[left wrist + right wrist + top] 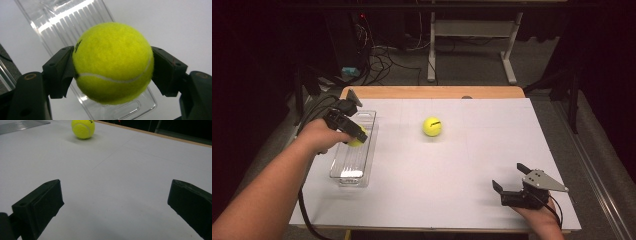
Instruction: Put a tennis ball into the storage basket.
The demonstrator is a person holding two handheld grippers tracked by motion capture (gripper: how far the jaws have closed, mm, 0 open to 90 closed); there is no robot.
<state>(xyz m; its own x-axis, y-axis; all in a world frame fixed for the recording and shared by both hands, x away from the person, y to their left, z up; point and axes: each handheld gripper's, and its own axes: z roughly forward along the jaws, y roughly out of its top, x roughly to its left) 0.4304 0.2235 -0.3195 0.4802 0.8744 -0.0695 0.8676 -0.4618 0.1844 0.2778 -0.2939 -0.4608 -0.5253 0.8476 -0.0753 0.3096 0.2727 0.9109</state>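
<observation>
My left gripper (356, 135) is shut on a yellow tennis ball (113, 62) and holds it above the clear plastic bin (353, 159) at the left of the white table; both black jaws press the ball's sides, and the bin (75, 15) lies below the ball. The held ball (355, 141) peeks out under the jaws. A second tennis ball (432, 126) rests alone on the table's middle, far up in the right gripper view as ball (83, 129). My right gripper (510, 181) sits low at the front right, jaws wide open with nothing between them.
The white mat (462, 165) covers a wooden table (432, 92). Dark floor with cables (382, 60) and a white frame's legs (507, 60) lies beyond the far edge. The bin's corner (22, 125) lies at the top left of the right gripper view.
</observation>
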